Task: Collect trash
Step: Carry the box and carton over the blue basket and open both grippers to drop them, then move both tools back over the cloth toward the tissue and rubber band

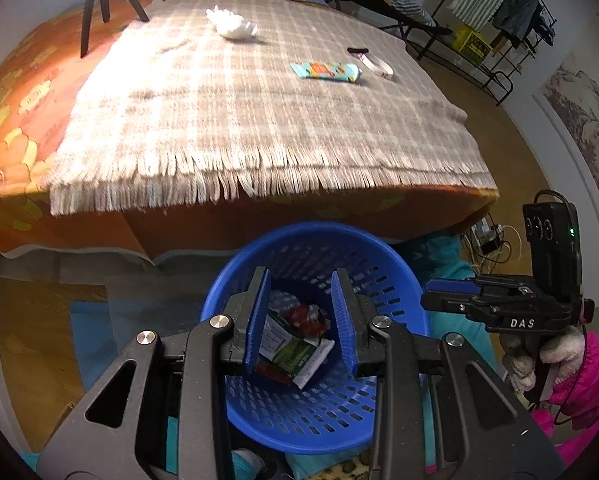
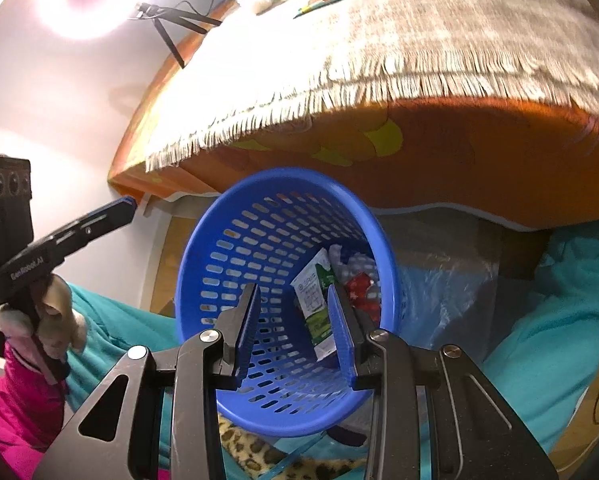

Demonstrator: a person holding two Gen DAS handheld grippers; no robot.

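Left claw (image 1: 301, 320) (agape), over basket (image 1: 259, 412) rim

A basket (image 1: 319, 412) was set on the floor before the bed (image 1: 179, 224). Wrappers (image 1: 295, 344) were held inside it. On the blanket (image 1: 259, 120), a tissue (image 1: 231, 24) was left behind a packet (image 1: 325, 71).

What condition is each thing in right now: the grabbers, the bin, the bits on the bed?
Left hand-held gripper: open, empty.
Right hand-held gripper: open, empty.
Blue basket: holds wrappers.
Green-white packet: inside basket.
Teal snack wrapper: lying on blanket.
Crumpled tissue: on blanket.
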